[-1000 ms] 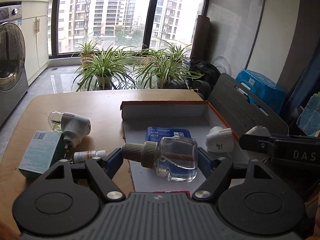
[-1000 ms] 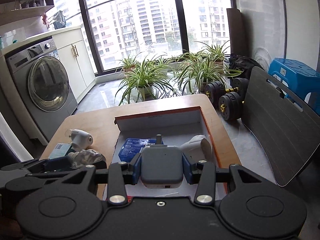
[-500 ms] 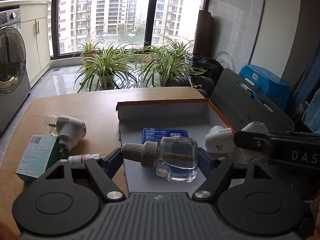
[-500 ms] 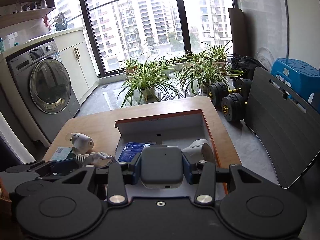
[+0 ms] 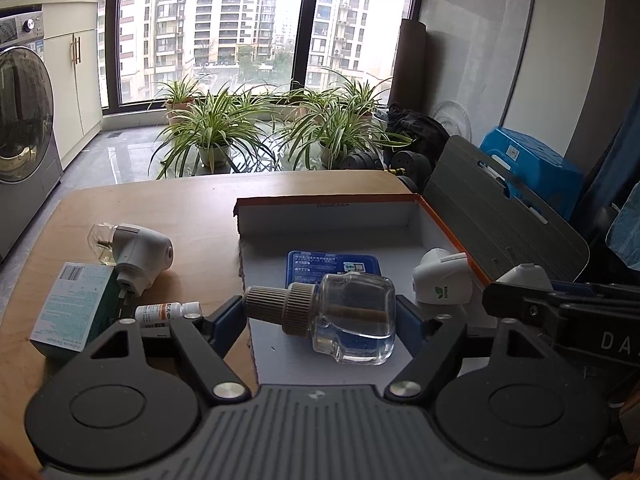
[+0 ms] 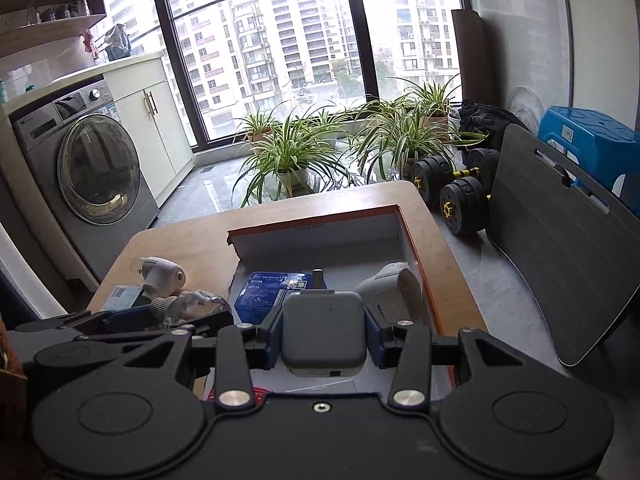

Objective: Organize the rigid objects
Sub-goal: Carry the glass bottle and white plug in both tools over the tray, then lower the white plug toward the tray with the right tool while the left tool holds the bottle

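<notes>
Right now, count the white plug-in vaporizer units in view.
2: one vaporizer on the table left of the box, one vaporizer inside the box by its right wall. Others may be hidden.

Left gripper [image 5: 320, 318] fingers clamp clear bottle [image 5: 340, 318] sideways above white box [image 5: 360, 236].

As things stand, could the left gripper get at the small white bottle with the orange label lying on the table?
Probably not yet. The left gripper is shut on the clear glass bottle, held sideways over the cardboard box. The small white bottle lies just beyond its left finger with nothing covering it, but the jaws are occupied.
</notes>
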Demonstrator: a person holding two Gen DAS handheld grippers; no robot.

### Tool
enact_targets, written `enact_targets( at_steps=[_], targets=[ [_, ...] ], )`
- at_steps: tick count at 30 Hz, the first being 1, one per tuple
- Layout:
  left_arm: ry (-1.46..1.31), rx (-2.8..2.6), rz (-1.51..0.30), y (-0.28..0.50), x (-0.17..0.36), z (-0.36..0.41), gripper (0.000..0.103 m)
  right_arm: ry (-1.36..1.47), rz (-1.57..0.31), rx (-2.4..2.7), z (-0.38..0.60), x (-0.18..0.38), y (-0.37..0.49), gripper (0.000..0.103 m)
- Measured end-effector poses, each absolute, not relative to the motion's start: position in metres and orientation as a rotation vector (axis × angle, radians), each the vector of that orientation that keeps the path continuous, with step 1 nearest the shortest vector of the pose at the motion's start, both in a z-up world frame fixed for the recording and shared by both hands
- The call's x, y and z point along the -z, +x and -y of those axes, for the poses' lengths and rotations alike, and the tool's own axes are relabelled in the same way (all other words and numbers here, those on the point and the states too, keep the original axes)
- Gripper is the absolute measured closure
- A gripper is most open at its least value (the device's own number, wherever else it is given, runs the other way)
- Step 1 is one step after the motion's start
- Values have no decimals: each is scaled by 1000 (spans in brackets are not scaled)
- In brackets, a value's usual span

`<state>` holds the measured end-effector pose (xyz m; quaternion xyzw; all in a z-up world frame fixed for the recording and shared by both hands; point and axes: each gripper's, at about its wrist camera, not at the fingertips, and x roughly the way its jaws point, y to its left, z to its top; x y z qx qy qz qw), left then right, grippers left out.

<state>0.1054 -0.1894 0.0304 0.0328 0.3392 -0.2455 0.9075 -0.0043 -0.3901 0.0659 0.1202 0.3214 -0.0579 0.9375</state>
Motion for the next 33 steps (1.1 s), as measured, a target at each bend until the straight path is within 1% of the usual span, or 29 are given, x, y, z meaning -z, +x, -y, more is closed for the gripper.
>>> enact_targets(
  at_steps=[10,33],
  targets=[
    [63,504,-710,104,-26,191,23,250,-712,157,397,-48,-23,51],
    [60,500,-728,104,-19,194,23,233,-697,135,395,-54,-5,51]
  ],
)
